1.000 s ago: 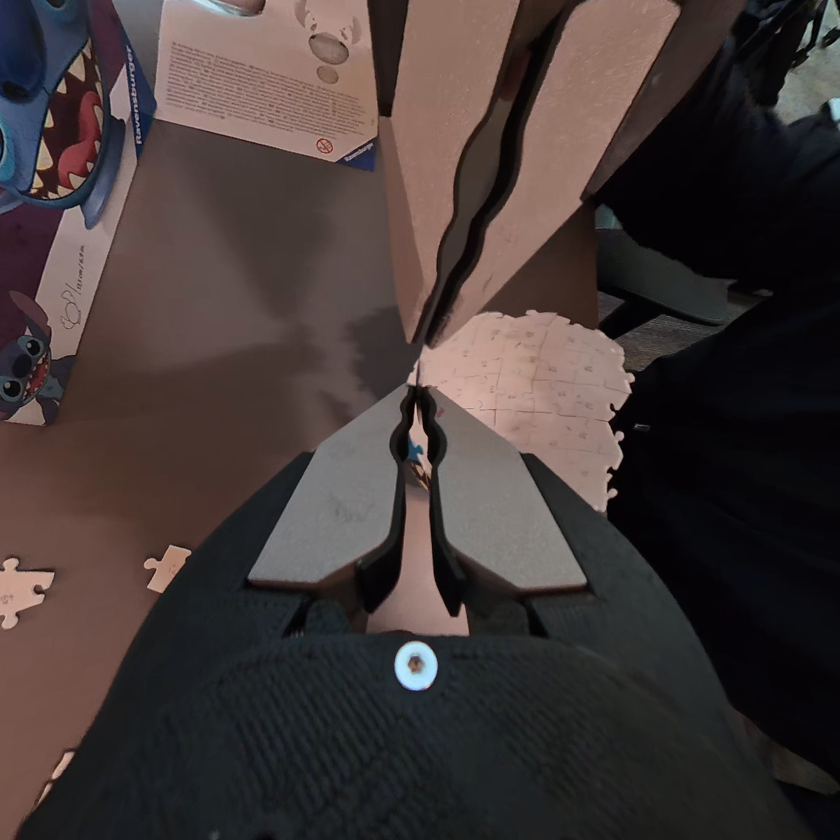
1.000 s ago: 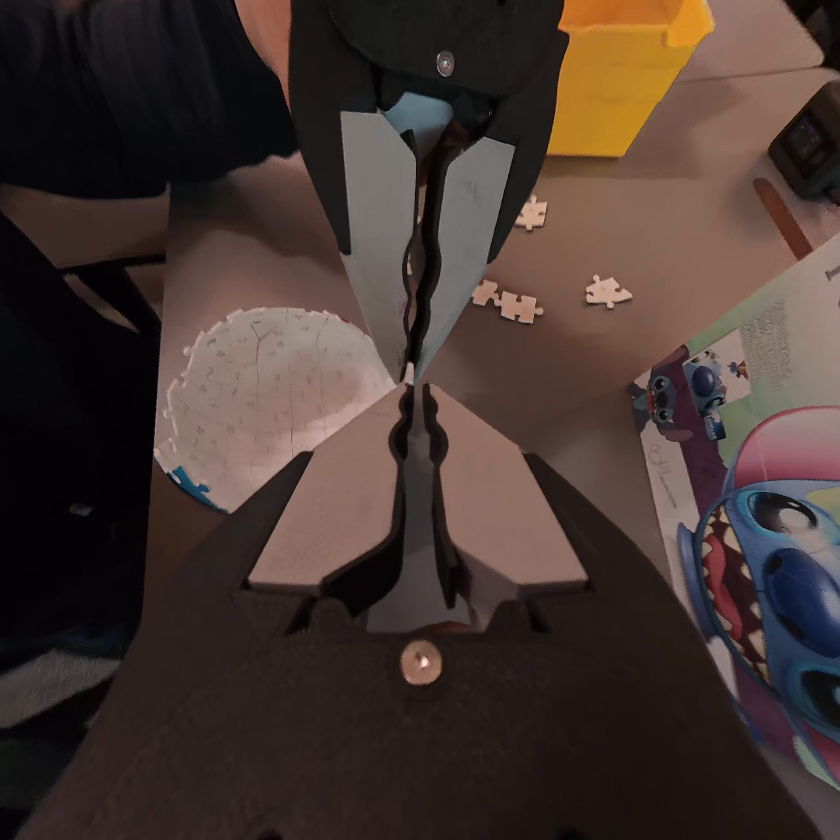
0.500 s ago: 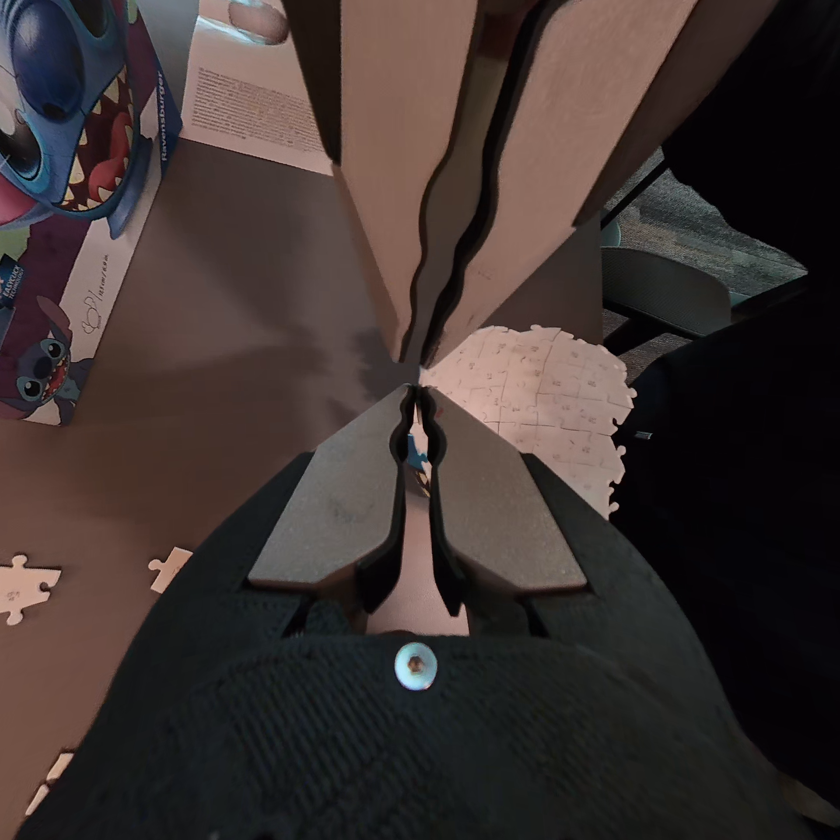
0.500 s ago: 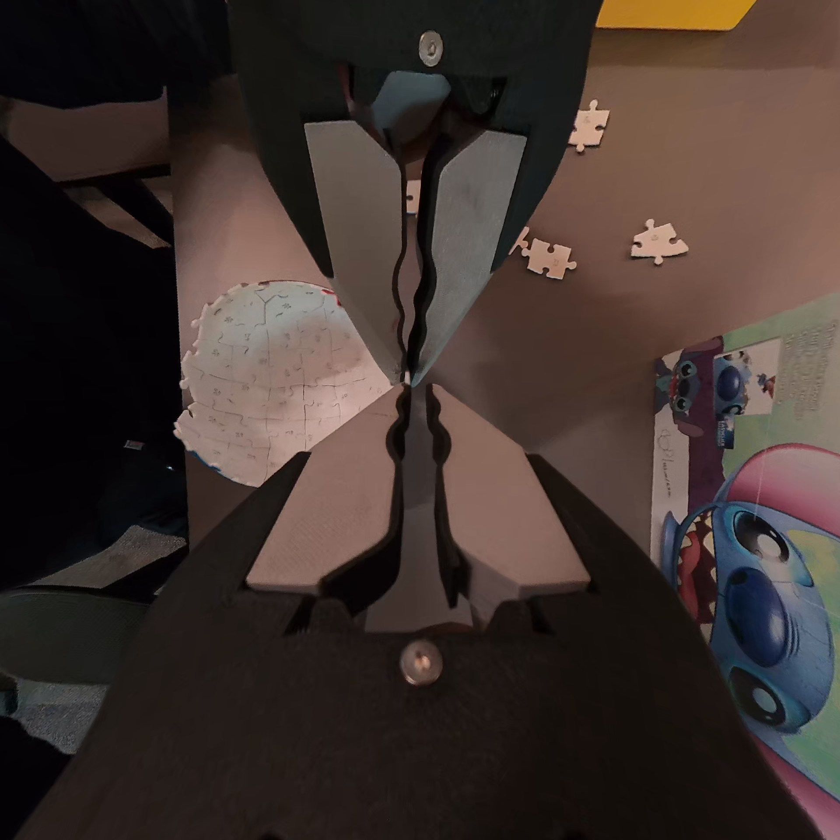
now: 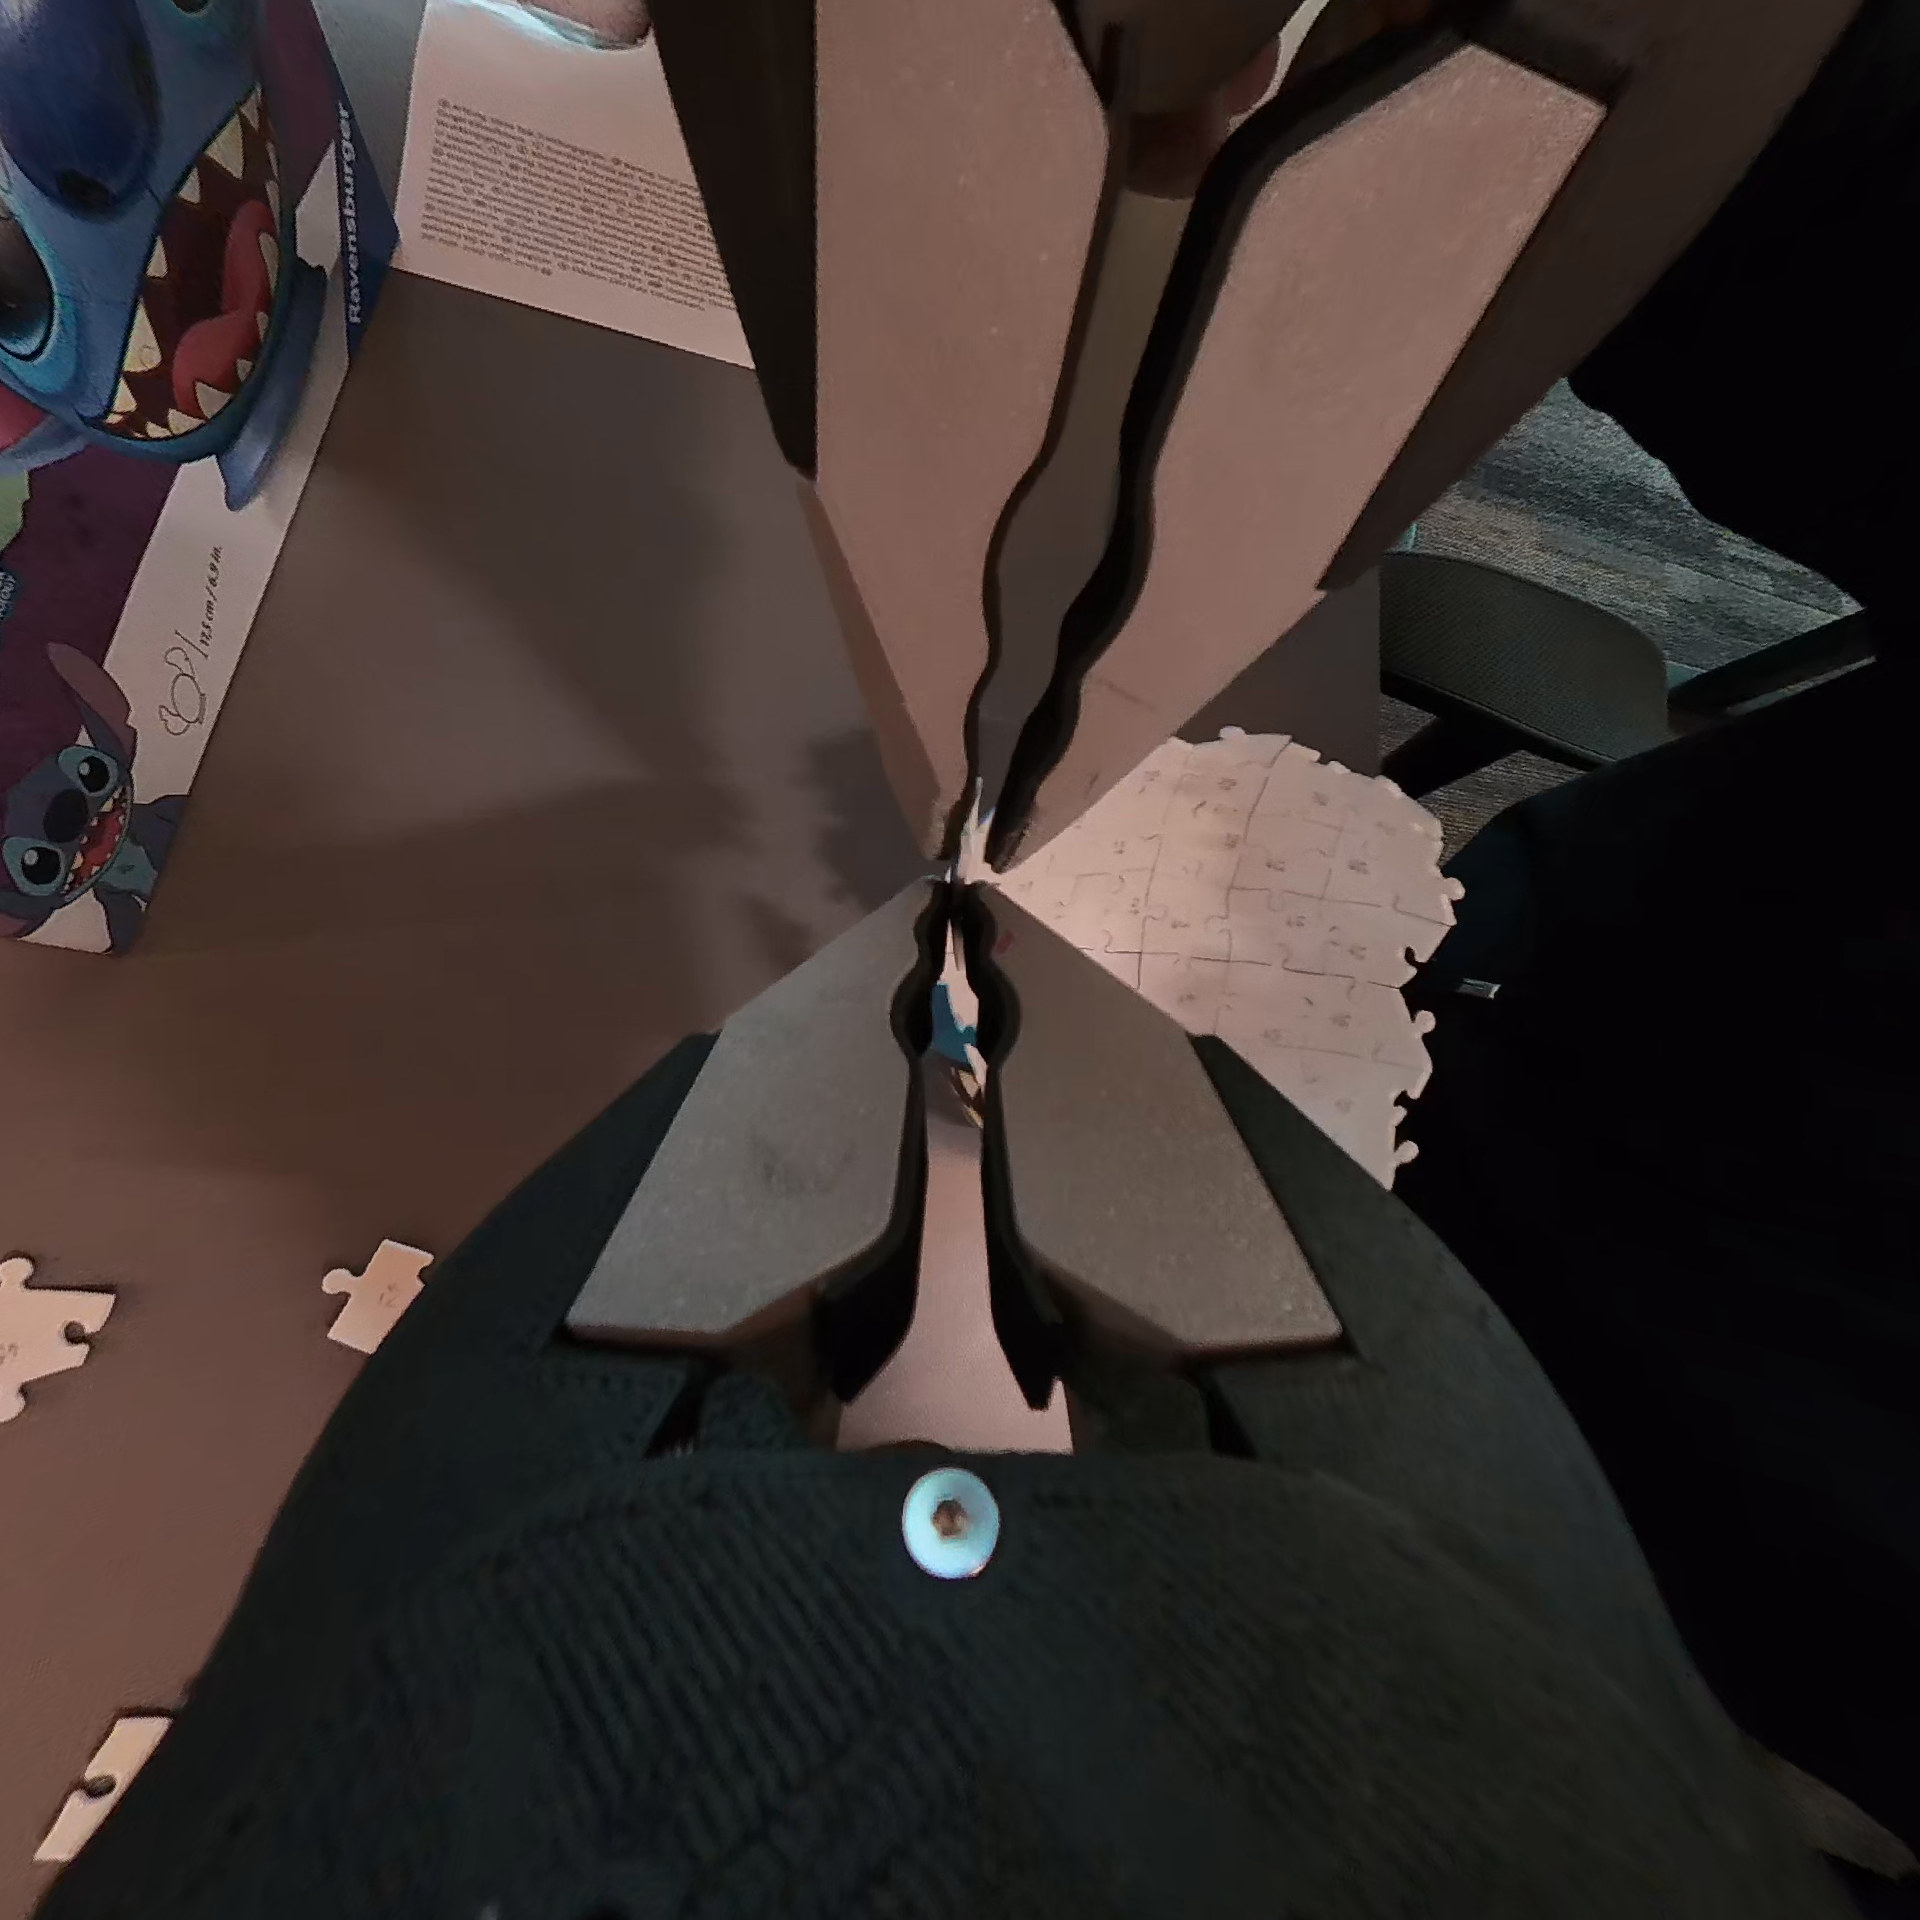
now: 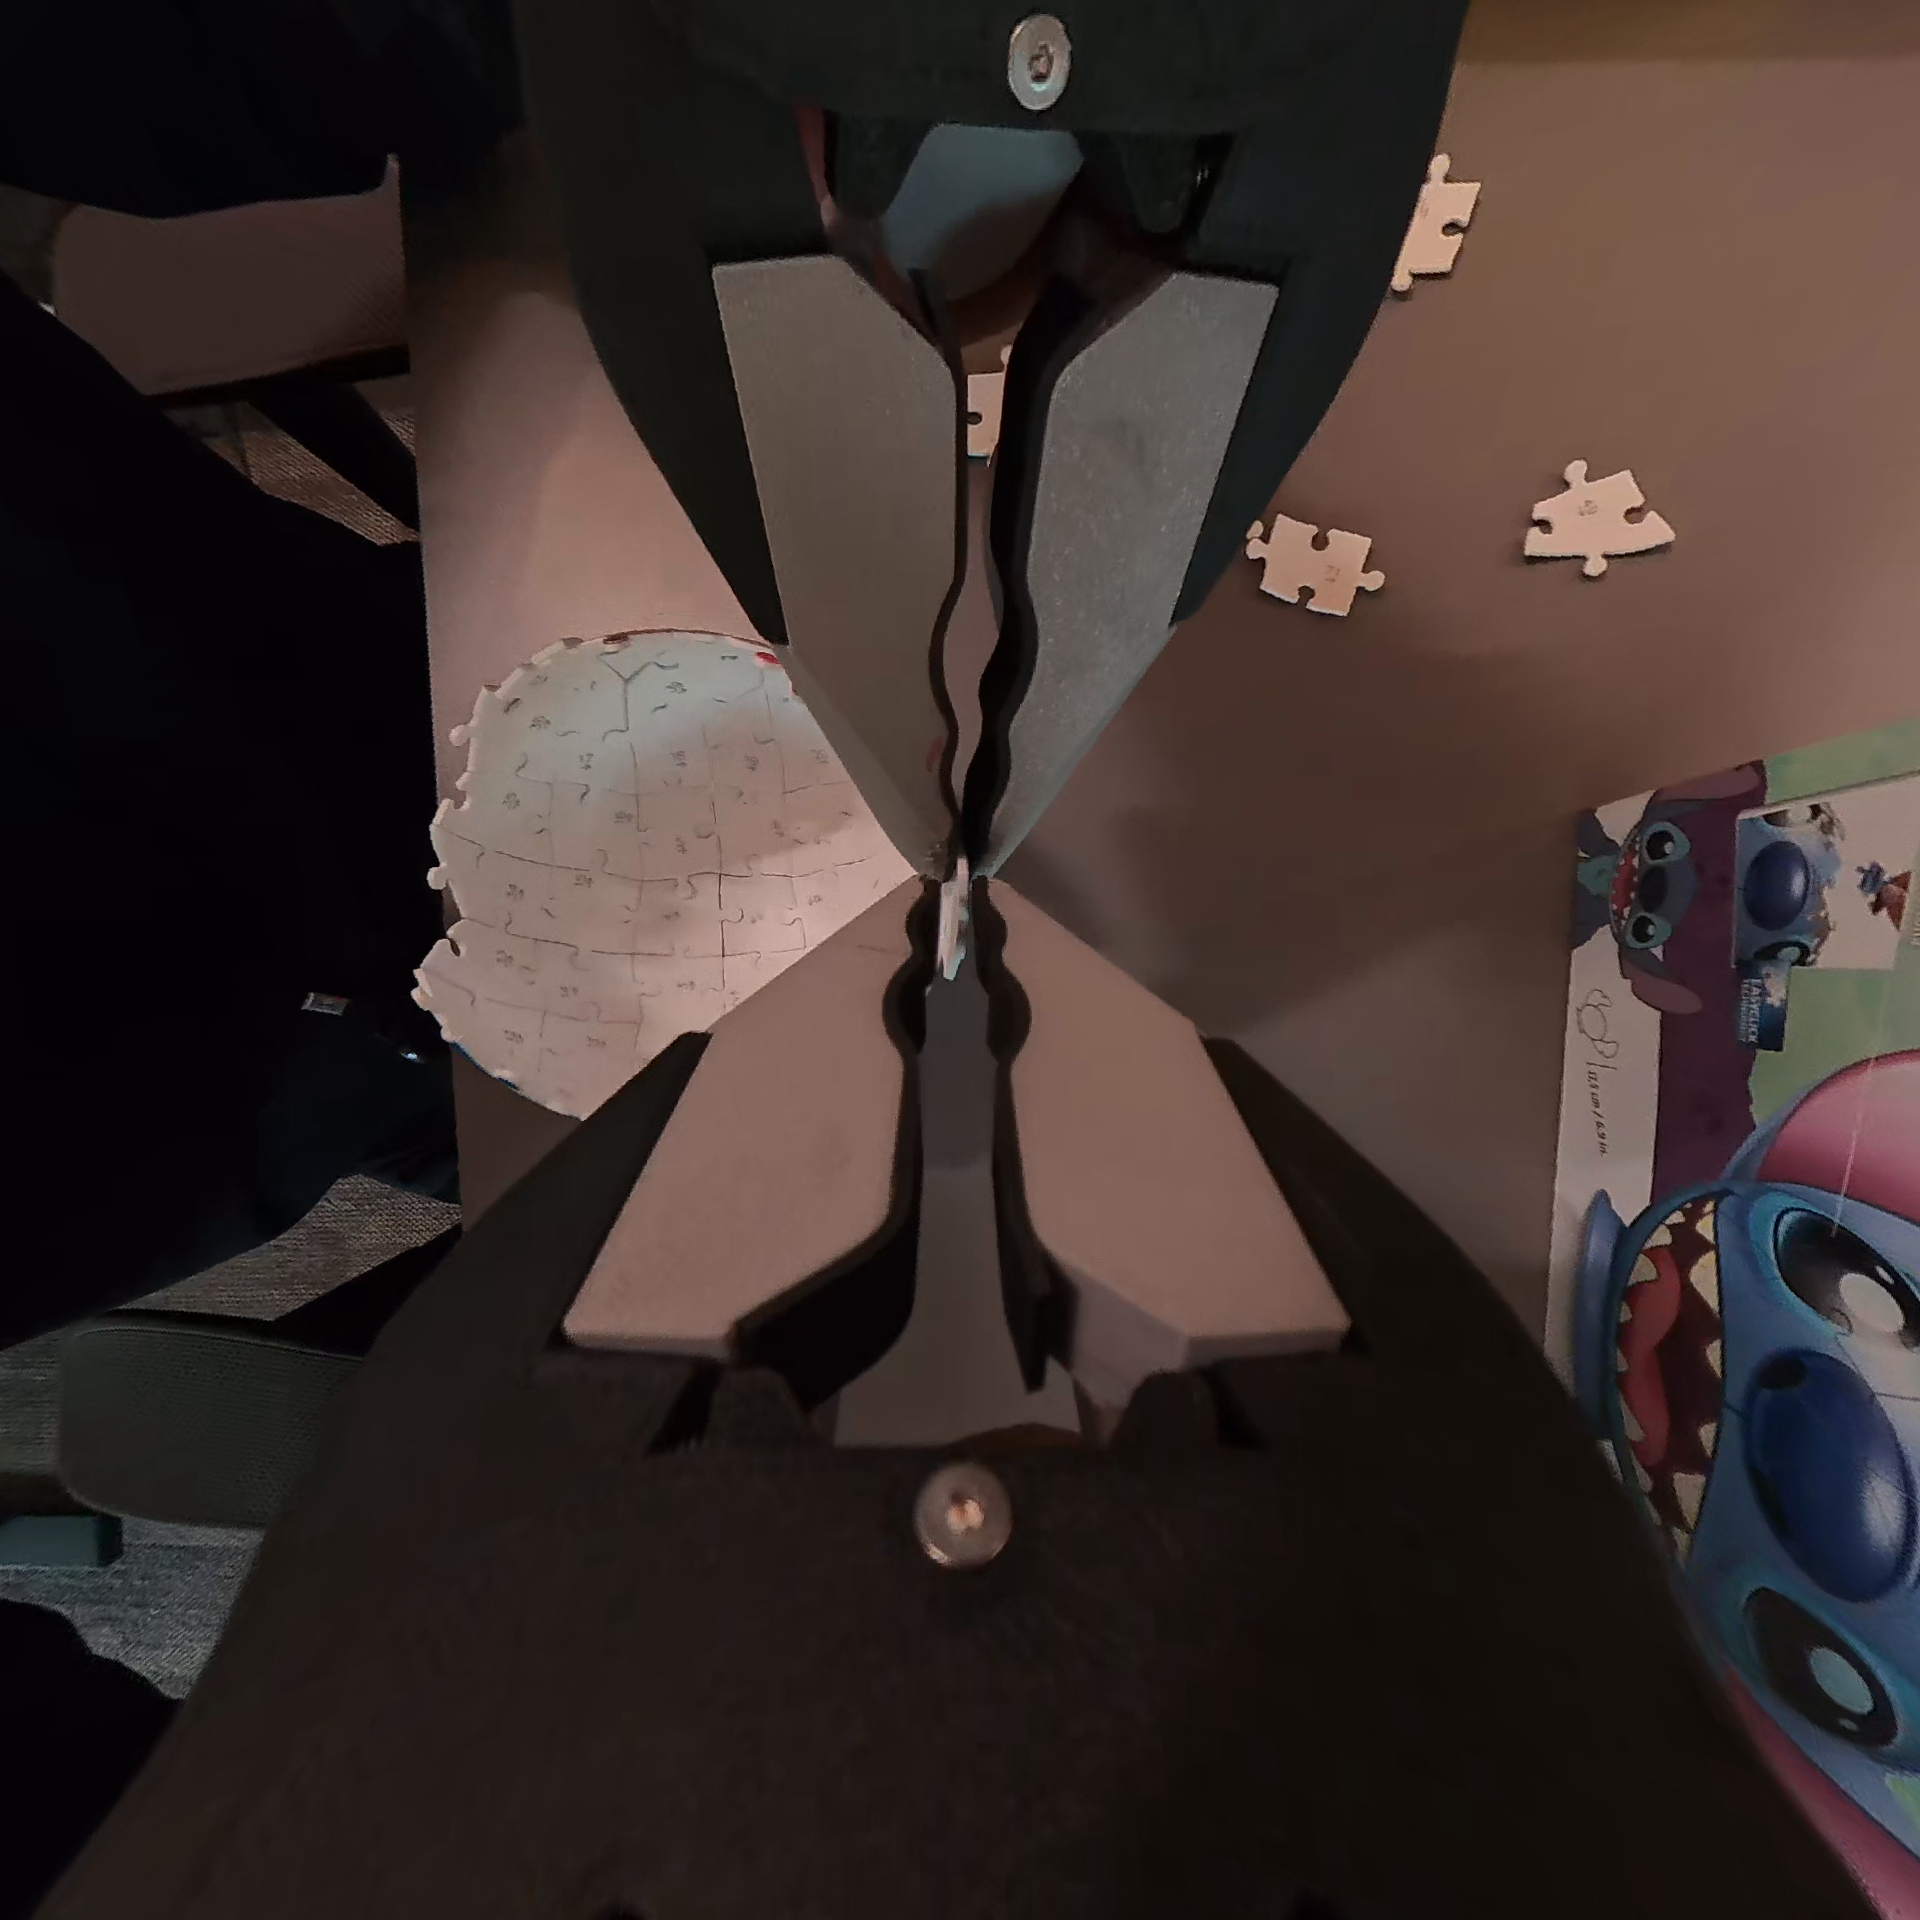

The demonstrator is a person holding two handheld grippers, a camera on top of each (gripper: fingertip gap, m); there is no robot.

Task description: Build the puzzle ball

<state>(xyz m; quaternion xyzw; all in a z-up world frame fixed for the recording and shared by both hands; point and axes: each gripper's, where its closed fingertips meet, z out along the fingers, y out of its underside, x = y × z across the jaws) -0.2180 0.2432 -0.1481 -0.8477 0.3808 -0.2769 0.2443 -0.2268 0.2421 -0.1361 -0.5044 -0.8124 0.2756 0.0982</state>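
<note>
left gripper (image 5: 951, 894) and right gripper (image 6: 951, 883) tip to tip above the desk (image 5: 499, 644), each pinching a puzzle piece (image 6: 951, 920), half-built puzzle ball (image 6: 623, 873) at desk edge, loose pieces (image 6: 1314, 566) beyond

The left tool (image 5: 954, 902) and right tool (image 5: 977, 831) meet tip to tip above the counter (image 5: 520, 644), each blocking the other's way forward. Just beside them the half-built puzzle ball (image 6: 634, 862) fills the counter's edge next to the person's dark clothing (image 6: 187, 727). The puzzle box (image 6: 1745, 1143) closes off the opposite side. Loose pieces (image 6: 1314, 566) lie scattered farther out. Between box and tools the brown counter lies bare.
</note>
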